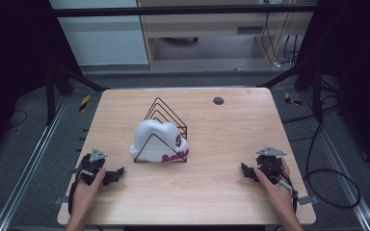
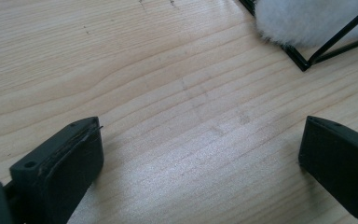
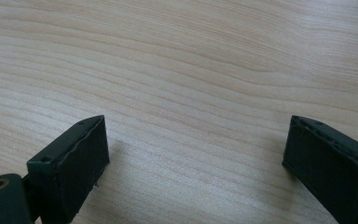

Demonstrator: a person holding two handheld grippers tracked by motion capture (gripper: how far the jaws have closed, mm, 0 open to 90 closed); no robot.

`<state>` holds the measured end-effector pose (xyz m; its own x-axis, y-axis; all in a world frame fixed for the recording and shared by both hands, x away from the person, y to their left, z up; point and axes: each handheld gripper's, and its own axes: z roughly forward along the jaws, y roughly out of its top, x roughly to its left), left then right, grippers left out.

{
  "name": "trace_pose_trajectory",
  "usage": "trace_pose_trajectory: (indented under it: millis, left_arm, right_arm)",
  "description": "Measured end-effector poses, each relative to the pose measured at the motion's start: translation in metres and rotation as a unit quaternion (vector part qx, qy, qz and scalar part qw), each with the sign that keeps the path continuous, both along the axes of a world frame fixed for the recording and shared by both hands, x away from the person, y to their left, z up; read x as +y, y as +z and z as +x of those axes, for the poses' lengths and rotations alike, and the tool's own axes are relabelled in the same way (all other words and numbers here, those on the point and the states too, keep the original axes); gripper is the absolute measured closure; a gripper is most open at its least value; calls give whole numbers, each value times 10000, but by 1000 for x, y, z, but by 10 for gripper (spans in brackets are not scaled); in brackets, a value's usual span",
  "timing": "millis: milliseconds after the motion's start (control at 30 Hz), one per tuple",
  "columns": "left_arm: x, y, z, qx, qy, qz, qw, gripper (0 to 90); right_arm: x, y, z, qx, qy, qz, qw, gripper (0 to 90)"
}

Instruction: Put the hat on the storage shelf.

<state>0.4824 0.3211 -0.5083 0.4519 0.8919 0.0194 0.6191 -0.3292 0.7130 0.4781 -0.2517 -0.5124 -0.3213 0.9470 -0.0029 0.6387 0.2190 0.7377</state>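
A white fluffy beanie point(image 1: 156, 140) with pink lettering on its cuff sits in a black wire rack point(image 1: 166, 115) at the middle of the wooden table point(image 1: 221, 130). The beanie's fuzzy edge point(image 2: 307, 21) and a rack corner point(image 2: 303, 63) appear top right in the left gripper view. My left gripper point(image 1: 118, 173) rests on the table at the front left, short of the rack, open with bare wood between its jaws point(image 2: 200, 149). My right gripper point(image 1: 244, 169) lies at the front right, open over bare wood point(image 3: 196, 144), well apart from the rack.
A small dark round disc point(image 1: 218, 100) sits near the table's far edge. Black cables point(image 1: 327, 173) trail off the right side onto the grey floor. Metal rails point(image 1: 24, 163) run along both sides of the table.
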Motion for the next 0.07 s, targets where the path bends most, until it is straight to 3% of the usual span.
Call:
trace_pose_trajectory:
  millis: [67]
  left_arm:
    - [0,0,0,1,6,8,10000,0]
  right_arm:
    - [2,0,-1,6,-60,19,10000,69]
